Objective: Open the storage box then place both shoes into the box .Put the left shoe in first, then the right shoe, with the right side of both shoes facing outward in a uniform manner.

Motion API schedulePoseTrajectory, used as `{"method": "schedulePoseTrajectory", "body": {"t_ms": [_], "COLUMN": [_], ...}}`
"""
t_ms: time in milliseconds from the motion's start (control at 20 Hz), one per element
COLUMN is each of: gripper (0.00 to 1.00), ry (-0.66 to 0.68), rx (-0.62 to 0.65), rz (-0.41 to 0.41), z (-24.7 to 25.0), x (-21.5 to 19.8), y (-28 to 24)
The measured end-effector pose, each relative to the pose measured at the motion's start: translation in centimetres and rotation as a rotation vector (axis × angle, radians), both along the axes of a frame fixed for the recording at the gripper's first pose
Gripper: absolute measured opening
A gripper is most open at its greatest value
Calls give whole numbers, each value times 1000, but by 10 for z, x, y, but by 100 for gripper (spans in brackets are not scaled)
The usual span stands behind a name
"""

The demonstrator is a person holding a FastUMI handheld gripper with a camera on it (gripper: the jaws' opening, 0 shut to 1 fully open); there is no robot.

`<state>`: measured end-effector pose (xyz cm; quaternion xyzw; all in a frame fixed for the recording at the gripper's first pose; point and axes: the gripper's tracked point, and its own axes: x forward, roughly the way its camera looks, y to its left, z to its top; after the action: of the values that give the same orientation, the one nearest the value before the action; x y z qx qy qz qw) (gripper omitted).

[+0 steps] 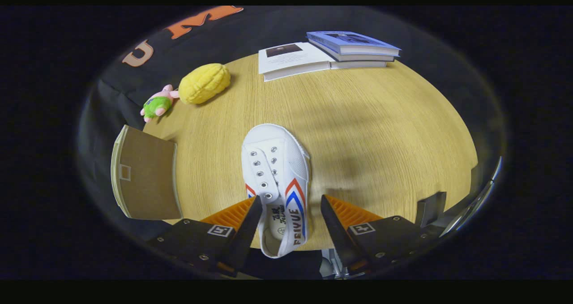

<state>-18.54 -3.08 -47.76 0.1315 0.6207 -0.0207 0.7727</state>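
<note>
The gripper (291,210) stands with its jaws spread wide, and the heel end of a white canvas shoe with red and blue chevron stripes (276,183) lies between them. The left finger sits right against the shoe's side, though contact cannot be confirmed; the right finger stands apart from it, so the shoe is not clamped. The shoe's toe points ahead of the jaws across the round light wooden table (380,134). To the left of the jaws a brown cardboard storage box (145,178) overhangs the table's edge. Farther ahead and left lie a yellow knobbly plush toy (205,83) and a small pink and green plush figure (157,104). Far ahead rest an open white book (293,60) and a blue-covered book stack (353,46).
</note>
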Motion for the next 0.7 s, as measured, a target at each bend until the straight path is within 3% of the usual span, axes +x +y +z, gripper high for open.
{"method": "schedulePoseTrajectory", "body": {"t_ms": [200,450,700], "gripper": [64,43,31], "ry": [-3,5,-13], "rx": [39,8,30], "rz": [-82,-70,-71], "z": [-13,-24,-22], "x": [3,7,8], "y": [3,5,4]}}
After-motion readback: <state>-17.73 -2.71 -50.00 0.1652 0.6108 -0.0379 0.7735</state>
